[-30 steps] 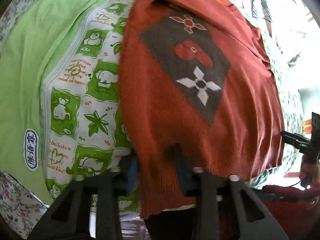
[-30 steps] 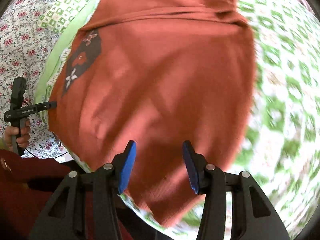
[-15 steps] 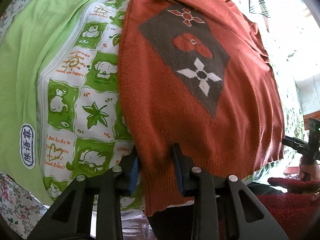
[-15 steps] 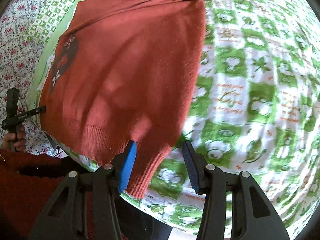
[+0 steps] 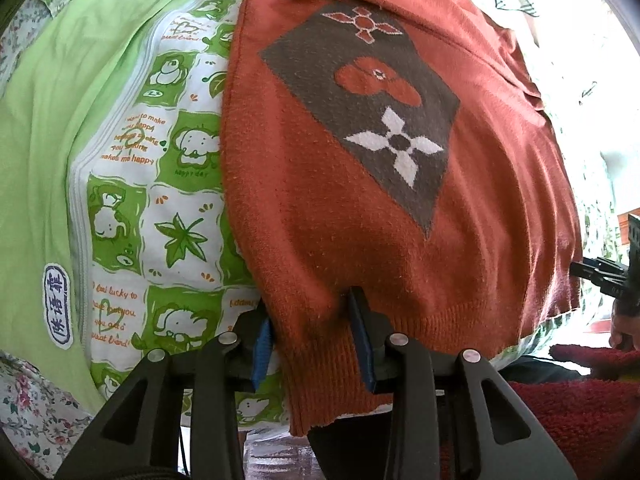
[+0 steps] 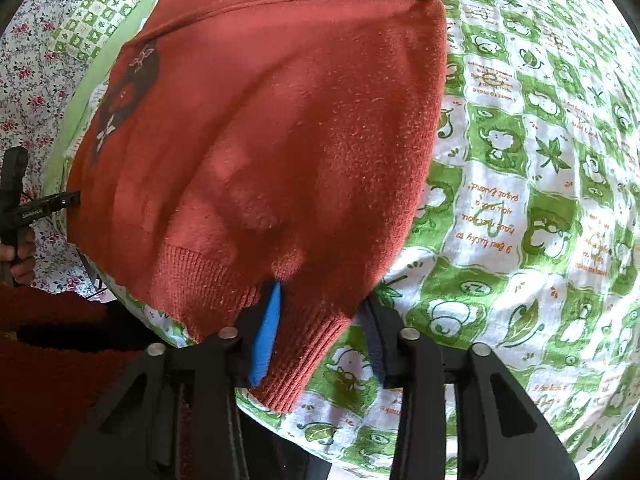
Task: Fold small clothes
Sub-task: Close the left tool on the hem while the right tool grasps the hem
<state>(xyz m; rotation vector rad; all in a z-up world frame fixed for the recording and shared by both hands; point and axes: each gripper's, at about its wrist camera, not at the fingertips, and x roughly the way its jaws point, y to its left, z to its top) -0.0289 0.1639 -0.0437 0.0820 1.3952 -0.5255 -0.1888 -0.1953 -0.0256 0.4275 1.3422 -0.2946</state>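
Knit: rust-red sweater (image 5: 360, 220), soft, light, floppy, lying flat on the green-print quilt (image 6: 540, 200).
Hold: ribbed hem corners.
Left hand-held gripper (image 5: 316, 340): clamping hem, jaws just eased wider.
Right hand-held gripper (image 6: 324, 332): closing around hem corner, grip unclear.

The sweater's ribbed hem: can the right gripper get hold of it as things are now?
Probably yes. The right gripper already has the sweater's ribbed hem corner between its fingers, which have just been closing; nothing blocks it.

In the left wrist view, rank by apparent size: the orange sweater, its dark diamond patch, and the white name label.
1. orange sweater
2. dark diamond patch
3. white name label
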